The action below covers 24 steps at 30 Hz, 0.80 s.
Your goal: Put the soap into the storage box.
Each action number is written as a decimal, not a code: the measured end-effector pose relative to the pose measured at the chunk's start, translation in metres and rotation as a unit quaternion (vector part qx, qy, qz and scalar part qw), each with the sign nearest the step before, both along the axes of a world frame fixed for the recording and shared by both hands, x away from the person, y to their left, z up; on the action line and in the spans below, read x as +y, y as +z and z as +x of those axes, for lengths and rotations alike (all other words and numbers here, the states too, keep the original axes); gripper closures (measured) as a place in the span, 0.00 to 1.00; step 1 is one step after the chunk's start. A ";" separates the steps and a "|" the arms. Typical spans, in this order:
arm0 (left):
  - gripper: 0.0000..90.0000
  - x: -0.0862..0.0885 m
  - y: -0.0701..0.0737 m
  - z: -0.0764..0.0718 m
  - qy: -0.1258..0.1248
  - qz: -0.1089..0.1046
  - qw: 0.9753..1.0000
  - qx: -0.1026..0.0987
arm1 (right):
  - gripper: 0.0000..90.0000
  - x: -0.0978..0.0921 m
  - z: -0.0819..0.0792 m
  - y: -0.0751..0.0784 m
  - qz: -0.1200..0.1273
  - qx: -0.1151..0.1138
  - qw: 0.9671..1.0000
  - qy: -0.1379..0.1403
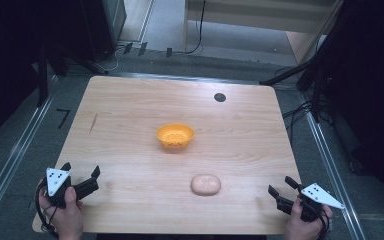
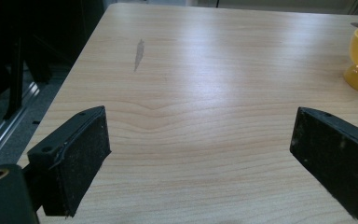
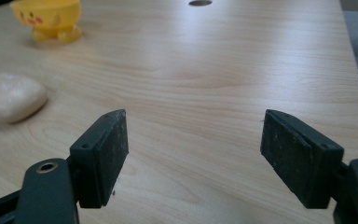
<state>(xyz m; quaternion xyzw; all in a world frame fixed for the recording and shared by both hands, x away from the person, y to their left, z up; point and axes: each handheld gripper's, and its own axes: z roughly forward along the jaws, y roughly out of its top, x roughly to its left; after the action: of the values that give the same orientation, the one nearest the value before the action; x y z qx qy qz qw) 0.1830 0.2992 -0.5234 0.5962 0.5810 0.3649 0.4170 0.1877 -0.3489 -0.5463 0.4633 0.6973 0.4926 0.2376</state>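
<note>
Dim surroundings frame a softly lit table (image 1: 130, 105), pale glare streaks its wood, and close fingers (image 3: 100, 158) blur.

Light wood-grain table (image 1: 130, 105), rounded corners, dark round hole (image 1: 220, 97) near far edge — short dark scuff (image 1: 94, 123) at left. Grey carpet floor (image 1: 10, 150), metal rails (image 1: 330, 165) both sides. Surroundings dark — cables (image 1: 300, 112) at right.

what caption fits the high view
Two open grippers, left and right, wait near bowl and bun.
</note>
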 end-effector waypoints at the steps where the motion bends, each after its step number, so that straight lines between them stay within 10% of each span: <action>1: 0.07 0.001 0.000 0.000 -0.003 -0.003 1.000 0.002 | 0.30 0.001 0.001 0.001 -0.006 0.003 1.000 0.009; 13: 0.07 -0.003 0.000 0.000 -0.013 0.010 1.000 0.006 | 0.37 0.015 0.020 0.017 -0.058 0.036 0.991 0.111; 24: 0.07 -0.001 0.000 0.001 -0.018 0.002 1.000 0.009 | 0.37 0.046 0.047 0.030 -0.120 0.075 0.966 0.215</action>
<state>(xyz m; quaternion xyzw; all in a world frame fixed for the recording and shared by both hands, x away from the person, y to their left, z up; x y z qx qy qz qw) 0.1840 0.2982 -0.5234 0.6106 0.5729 0.3537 0.4170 0.2347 -0.3030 -0.5168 0.3059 0.8504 0.4086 0.1273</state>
